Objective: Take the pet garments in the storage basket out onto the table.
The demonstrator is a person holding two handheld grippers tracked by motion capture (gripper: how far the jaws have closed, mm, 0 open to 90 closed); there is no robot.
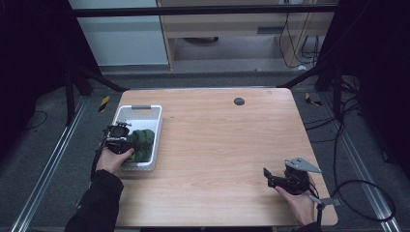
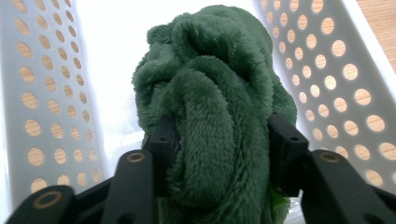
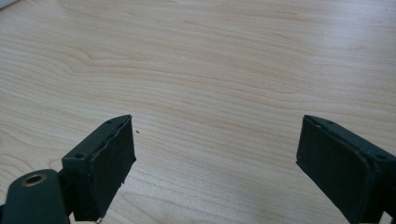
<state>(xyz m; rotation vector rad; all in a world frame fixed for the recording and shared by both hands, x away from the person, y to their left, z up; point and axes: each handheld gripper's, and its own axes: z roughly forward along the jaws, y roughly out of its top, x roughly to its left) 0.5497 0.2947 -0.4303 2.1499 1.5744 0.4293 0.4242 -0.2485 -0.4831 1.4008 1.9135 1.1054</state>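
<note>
Green fleece cloth [image 2: 210, 107] sits pinched in the left gripper [image 1: 117, 140] inside the white basket [image 1: 140, 112], nine o'clock on the table [image 1: 217, 145]. Right gripper [image 3: 215, 163] waits wide at five o'clock. Next, probably a lift clear.

A bunched, fuzzy dark green cloth [image 2: 210, 107] sits inside the white perforated basket [image 1: 126, 116] — pinched between the left gripper's [image 2: 219, 140] jaws.

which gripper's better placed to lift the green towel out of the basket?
Left. The left gripper already has its jaws closed on the green towel inside the white basket. The right gripper is open over bare table, far across from it.
</note>
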